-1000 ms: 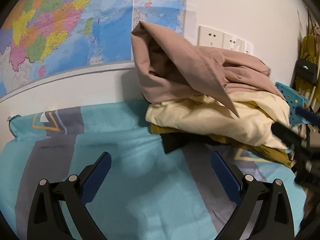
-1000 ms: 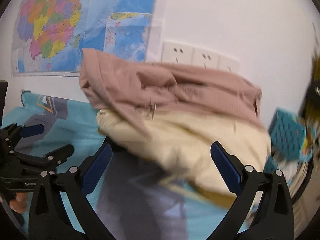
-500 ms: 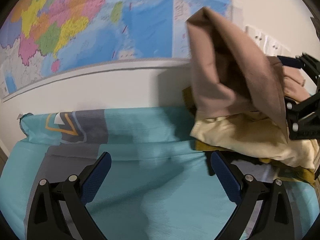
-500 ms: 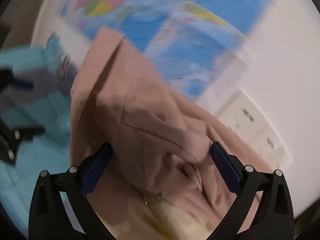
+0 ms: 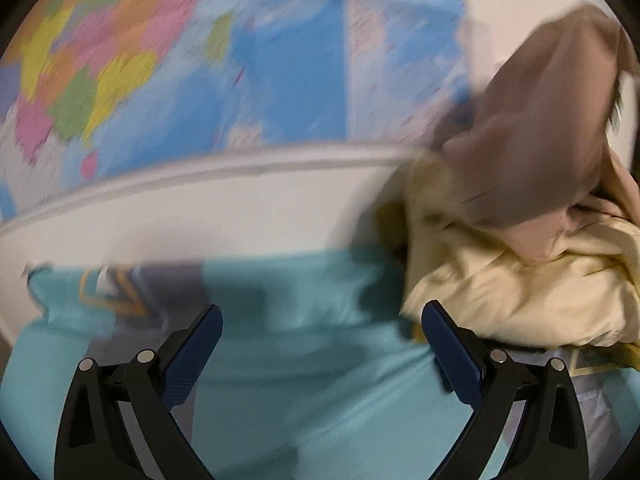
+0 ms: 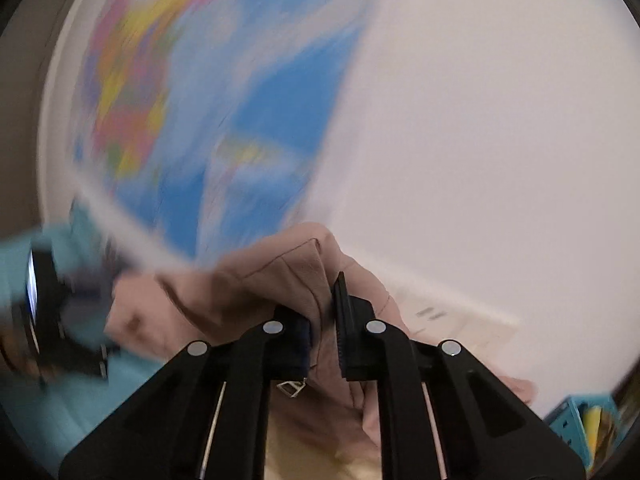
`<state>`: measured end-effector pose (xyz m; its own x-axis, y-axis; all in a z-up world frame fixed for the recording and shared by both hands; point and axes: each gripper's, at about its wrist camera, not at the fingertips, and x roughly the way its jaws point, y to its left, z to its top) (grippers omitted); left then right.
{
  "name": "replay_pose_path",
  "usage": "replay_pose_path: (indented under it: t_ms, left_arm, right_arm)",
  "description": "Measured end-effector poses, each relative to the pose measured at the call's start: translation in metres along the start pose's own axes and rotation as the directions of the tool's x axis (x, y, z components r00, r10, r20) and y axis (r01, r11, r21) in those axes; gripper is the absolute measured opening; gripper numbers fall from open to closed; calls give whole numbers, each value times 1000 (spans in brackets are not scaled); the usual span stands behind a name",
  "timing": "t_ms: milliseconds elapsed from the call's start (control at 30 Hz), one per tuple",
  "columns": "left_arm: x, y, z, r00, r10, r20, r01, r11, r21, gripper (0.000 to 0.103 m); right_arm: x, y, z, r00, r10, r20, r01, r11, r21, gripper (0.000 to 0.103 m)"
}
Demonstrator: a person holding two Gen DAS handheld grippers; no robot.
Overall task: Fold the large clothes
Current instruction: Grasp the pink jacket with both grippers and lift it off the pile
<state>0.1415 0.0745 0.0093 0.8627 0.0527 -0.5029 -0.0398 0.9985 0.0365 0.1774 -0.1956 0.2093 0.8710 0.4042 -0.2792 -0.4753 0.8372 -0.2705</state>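
A dusty-pink garment [image 5: 532, 128] is lifted off a pile at the right, above a cream garment [image 5: 512, 288] on the teal bedsheet [image 5: 304, 380]. My right gripper [image 6: 322, 320] is shut on a fold of the pink garment [image 6: 272, 280] and holds it up by the wall. My left gripper [image 5: 320, 344] is open and empty, low over the sheet to the left of the pile. It shows blurred at the left edge of the right wrist view [image 6: 44, 320].
A large colourful map [image 5: 200, 64] hangs on the white wall behind the bed. Wall sockets [image 6: 452, 320] sit behind the pile. A teal basket [image 6: 576, 420] stands at the far right. Dark and mustard clothes lie under the cream garment.
My right gripper has closed on the pink garment and raised it from the pile. My left gripper has drifted left and stayed open. Both views are motion-blurred now.
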Motion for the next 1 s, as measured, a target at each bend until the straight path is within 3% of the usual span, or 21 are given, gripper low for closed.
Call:
replay_pose_path:
  t_ms: [100, 200, 333, 400, 467, 567, 600, 633, 667, 700, 767, 833, 900, 1000]
  left_arm:
    - [-9, -14, 10, 993, -84, 77, 80, 995, 60, 96]
    - [-21, -32, 20, 967, -184, 177, 155, 974, 166, 96]
    - [-30, -60, 27, 900, -371, 228, 292, 903, 316, 96]
    - [-29, -74, 27, 872, -425, 245, 313, 867, 387, 96]
    - [-29, -88, 26, 860, -444, 253, 310, 847, 432, 96]
    - [-12, -107, 31, 866, -436, 247, 286, 835, 470, 95]
    - [-6, -112, 35, 857, -454, 245, 303, 827, 474, 79]
    - [-1, -116, 38, 860, -445, 248, 292, 830, 476, 61]
    - [3, -120, 44, 871, -431, 235, 286, 834, 471, 23]
    - [6, -122, 53, 880, -422, 217, 295, 844, 447, 10]
    - [-7, -120, 68, 873, -411, 263, 288, 869, 402, 9]
    - [-33, -113, 89, 850, -425, 310, 306, 879, 366, 8]
    - [-76, -106, 116, 803, -449, 391, 315, 878, 361, 7]
    - [-136, -95, 155, 750, -431, 502, 294, 897, 331, 8]
  right_arm:
    - [-22, -20, 22, 999, -24, 42, 21, 998, 59, 9]
    - [-37, -29, 35, 998, -44, 54, 40, 996, 75, 9]
    - [-41, -39, 40, 998, -34, 47, 29, 994, 106, 8]
    - [-46, -43, 38, 999, -17, 41, 12, 993, 118, 8]
    - [-47, -41, 37, 999, -20, 40, 15, 993, 120, 8]
    - [-49, -40, 35, 999, -12, 40, 7, 993, 120, 8]
    - [-51, -41, 34, 999, -12, 41, 7, 992, 125, 8]
    - [-53, -44, 32, 999, -14, 42, 8, 991, 134, 8]
    - [-57, -46, 30, 999, -24, 47, 17, 990, 143, 8]
    - [-63, -49, 29, 998, -35, 50, 27, 988, 153, 8]
    - [-77, -55, 31, 995, -77, 66, 65, 984, 165, 6]
    - [-100, -61, 41, 988, -121, 94, 104, 980, 171, 5]
    - [-138, -66, 62, 971, -180, 156, 152, 973, 172, 5]
    - [-193, -71, 91, 945, -220, 243, 178, 967, 185, 5]
